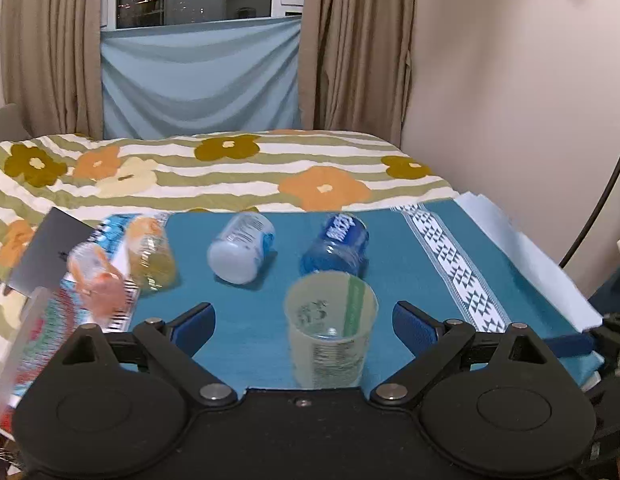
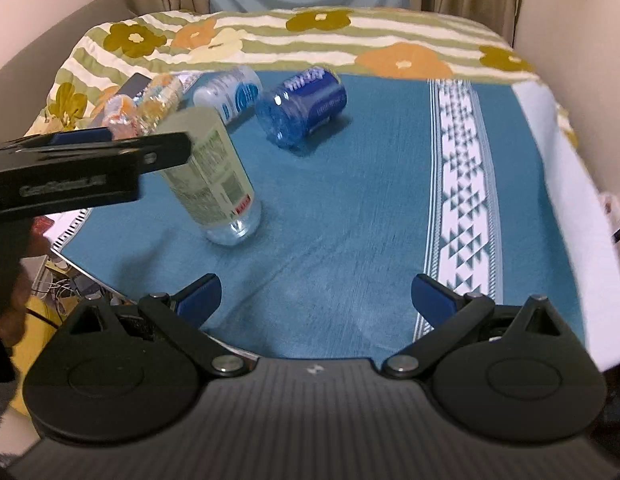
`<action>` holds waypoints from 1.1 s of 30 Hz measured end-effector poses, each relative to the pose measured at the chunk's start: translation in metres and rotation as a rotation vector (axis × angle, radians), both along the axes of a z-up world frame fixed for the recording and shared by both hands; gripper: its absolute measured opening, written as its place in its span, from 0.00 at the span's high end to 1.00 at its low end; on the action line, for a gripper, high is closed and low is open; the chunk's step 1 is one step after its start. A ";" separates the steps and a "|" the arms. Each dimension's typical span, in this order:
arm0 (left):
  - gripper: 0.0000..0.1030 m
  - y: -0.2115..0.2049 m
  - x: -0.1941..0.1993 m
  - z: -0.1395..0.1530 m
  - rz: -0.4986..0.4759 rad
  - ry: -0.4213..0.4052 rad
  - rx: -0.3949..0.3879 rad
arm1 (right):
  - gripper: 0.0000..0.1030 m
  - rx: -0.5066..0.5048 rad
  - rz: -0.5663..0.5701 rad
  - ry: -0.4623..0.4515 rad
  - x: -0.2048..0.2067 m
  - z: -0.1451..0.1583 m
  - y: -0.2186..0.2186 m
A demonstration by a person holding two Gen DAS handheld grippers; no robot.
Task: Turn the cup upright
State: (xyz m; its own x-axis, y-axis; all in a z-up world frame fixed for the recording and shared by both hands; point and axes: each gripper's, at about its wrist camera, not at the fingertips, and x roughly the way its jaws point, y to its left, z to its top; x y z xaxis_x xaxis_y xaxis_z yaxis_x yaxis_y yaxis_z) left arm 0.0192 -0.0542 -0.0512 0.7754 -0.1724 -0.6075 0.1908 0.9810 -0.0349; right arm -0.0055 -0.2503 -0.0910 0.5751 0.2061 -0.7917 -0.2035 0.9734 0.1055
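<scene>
Left gripper (image 1: pixel 304 322) is spread wide, and the clear green-labelled cup (image 1: pixel 329 328) stands upright between its blue fingers (image 1: pixel 194 326), touching neither. The cup sits on the teal cloth (image 2: pixel 349 200), just in front of the toppled blue cup (image 1: pixel 337 246). Right gripper (image 2: pixel 315 300) also gapes, holding nothing, well apart from the cup.

Pale green cup (image 2: pixel 214 184) upright on teal cloth (image 2: pixel 349 208), blue cup (image 2: pixel 304 106) sideways.

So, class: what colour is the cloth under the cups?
Teal cloth with a white geometric band, clearest in the right wrist view.
</scene>
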 end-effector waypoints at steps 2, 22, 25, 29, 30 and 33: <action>0.03 0.009 -0.006 0.017 0.006 0.010 0.002 | 0.00 -0.006 -0.002 -0.024 -0.003 0.016 0.002; 0.00 0.058 -0.040 0.057 0.083 0.150 0.026 | 0.00 -0.085 -0.216 -0.065 -0.022 0.091 0.020; 0.00 0.057 -0.043 0.054 0.071 0.154 0.036 | 0.00 -0.090 -0.228 -0.067 -0.026 0.091 0.022; 0.00 0.058 -0.044 0.055 0.068 0.151 0.039 | 0.00 -0.093 -0.233 -0.072 -0.029 0.091 0.024; 0.00 0.058 -0.043 0.055 0.069 0.150 0.040 | 0.00 -0.093 -0.234 -0.074 -0.030 0.091 0.025; 0.00 0.058 -0.043 0.055 0.069 0.149 0.041 | 0.00 -0.094 -0.237 -0.080 -0.032 0.092 0.026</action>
State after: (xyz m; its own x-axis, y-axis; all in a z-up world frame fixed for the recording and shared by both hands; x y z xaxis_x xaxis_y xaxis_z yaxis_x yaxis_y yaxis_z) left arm -0.0242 0.0034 0.0034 0.6855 -0.0945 -0.7219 0.1189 0.9928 -0.0169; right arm -0.0377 -0.2243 0.0014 0.6599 -0.0142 -0.7512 0.0268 0.9996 0.0046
